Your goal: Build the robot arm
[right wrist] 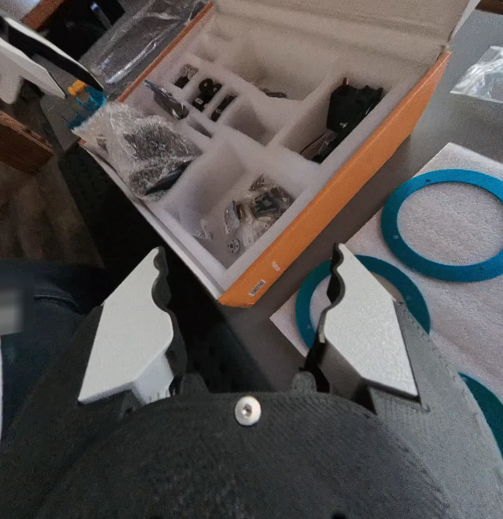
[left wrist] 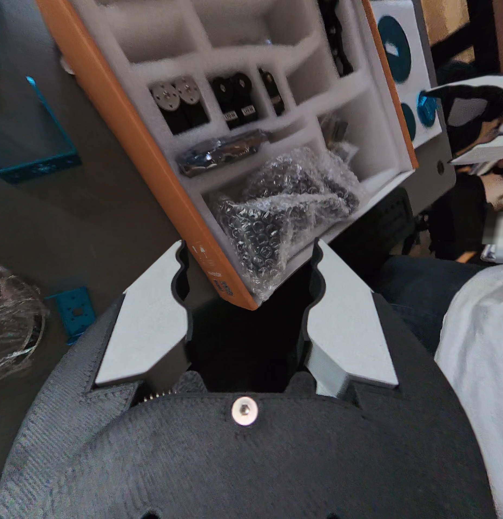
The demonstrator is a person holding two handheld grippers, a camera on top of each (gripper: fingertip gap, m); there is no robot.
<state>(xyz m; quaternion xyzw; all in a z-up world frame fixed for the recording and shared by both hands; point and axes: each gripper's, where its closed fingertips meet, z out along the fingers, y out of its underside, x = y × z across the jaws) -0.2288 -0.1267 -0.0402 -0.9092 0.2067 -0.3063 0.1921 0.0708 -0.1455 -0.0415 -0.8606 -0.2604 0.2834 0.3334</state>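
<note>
While both grippers hang close above a grey table (left wrist: 84, 213), neither holds anything. Seen from its wrist camera, the left gripper (left wrist: 250, 243) has its fingers spread wide, and the near corner of an open orange box (left wrist: 149, 157) pokes into the gap between them; whether it touches them cannot be told. The right gripper (right wrist: 249, 248) is likewise spread, with the same box's other near corner in its gap and its right-hand finger passing over a teal ring (right wrist: 303, 303) that lies on a white foam sheet (right wrist: 455, 309). A second teal ring (right wrist: 447, 224) lies farther along the sheet. Inside the box, a white foam insert is cut into compartments. Nearest the left fingers sits a bubble-wrapped bundle (left wrist: 272, 213); beside it, small bags of hardware (right wrist: 258, 207). Beyond the bundle lies a dark bagged part (left wrist: 219, 154), then a row of servo motors (left wrist: 177, 104) standing in slots. Off to the left, blue metal brackets (left wrist: 73, 311) rest on the table. The pictures are blurred.
</note>
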